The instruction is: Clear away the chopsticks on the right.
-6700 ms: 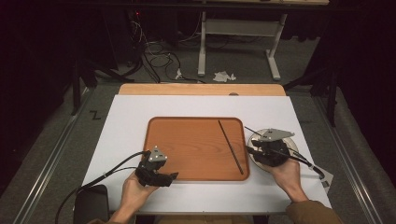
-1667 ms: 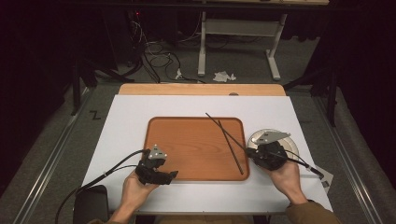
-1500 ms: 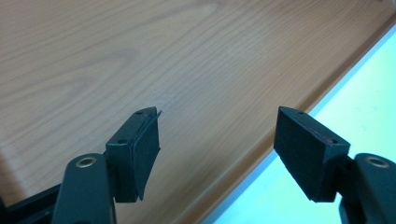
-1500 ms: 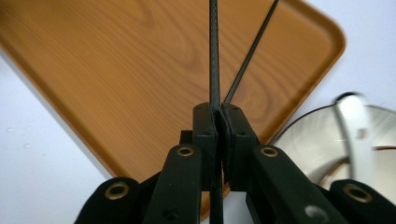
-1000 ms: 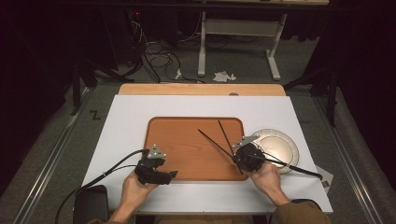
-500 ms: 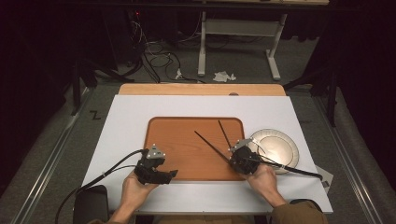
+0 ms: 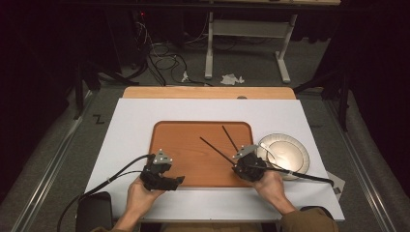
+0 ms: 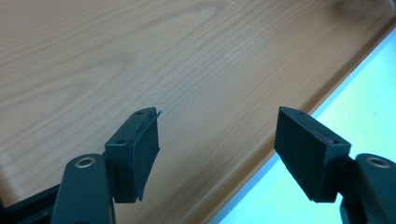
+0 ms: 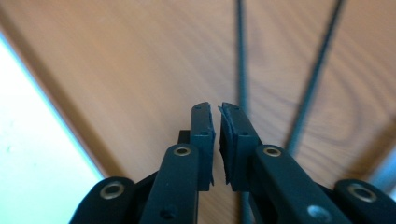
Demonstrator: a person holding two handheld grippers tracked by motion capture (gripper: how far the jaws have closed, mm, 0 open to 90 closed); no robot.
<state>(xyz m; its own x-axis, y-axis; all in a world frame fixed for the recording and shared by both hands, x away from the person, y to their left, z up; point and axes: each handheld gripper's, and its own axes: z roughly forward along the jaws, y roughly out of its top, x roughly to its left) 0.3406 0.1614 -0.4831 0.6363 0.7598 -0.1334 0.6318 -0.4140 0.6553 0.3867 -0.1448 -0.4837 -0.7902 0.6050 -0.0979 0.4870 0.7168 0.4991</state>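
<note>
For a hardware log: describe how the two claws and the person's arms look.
Both claws, left and right, are black two-jaw tools, each topped by a grey three-cornered plate. Flat black pads are screwed to arms with brass rivets. A black cable trails from each. The right arm wears a tan sleeve.

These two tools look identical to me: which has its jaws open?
The left gripper: its jaws stand wide apart above the tray, while the right gripper has them nearly together.

Your left hand (image 7: pixel 140 195) comes in from the bottom of the high view, left of centre, holding the left gripper (image 8: pixel 215 149) with its jaws spread wide apart. Your right hand (image 7: pixel 270 186) sits lower right of centre, its right gripper (image 9: pixel 217 126) pointing up-left, jaws pressed nearly together.
</note>
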